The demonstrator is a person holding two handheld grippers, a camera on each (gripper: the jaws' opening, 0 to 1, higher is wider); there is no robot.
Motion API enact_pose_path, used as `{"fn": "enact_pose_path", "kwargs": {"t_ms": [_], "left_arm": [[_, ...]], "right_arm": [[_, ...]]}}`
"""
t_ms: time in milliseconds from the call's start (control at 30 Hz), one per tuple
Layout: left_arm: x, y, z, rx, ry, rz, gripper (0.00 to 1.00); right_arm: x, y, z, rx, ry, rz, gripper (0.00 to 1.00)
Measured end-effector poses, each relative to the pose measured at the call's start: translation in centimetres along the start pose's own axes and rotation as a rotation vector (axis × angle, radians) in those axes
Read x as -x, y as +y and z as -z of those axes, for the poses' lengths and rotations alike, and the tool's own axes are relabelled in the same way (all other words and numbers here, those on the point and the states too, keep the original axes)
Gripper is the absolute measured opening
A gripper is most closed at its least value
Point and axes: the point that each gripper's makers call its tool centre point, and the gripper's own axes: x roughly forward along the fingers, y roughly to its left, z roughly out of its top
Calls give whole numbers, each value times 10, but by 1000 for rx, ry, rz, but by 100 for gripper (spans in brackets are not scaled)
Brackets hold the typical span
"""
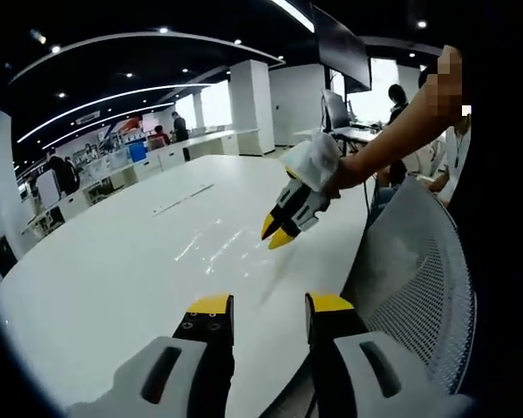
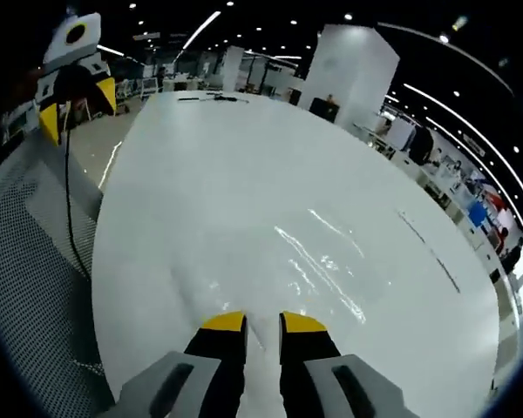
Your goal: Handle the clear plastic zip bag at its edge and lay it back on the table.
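Observation:
The clear plastic zip bag lies flat on the white table, showing mostly as glints. In the right gripper view the bag lies just ahead of my right gripper, whose yellow-tipped jaws stand a narrow gap apart with nothing visibly between them. The left gripper view shows that right gripper in a white-gloved hand, hovering by the bag's near right edge. My left gripper is open, held back over the table's near edge, and it also appears at upper left as the left gripper.
A grey mesh chair back stands beside the table's edge, and the mesh chair fills the left of the right gripper view. A thin dark object lies at the table's far end. People sit and stand at desks beyond.

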Motion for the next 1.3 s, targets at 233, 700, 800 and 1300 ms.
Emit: {"fn": "enact_pose_path", "kwargs": {"t_ms": [233, 700, 800, 1300], "left_arm": [[0, 0, -1, -13, -6, -10, 31], [-10, 1, -9, -10, -10, 11, 36], [-11, 2, -10, -5, -11, 9, 39], [-11, 10, -1, 39, -2, -27, 53]], "right_arm": [[20, -2, -15, -87, -77, 39, 23], [73, -7, -16, -202, -139, 113, 49], [85, -10, -12, -221, -144, 141, 53], [141, -5, 31, -229, -126, 253, 74]]}}
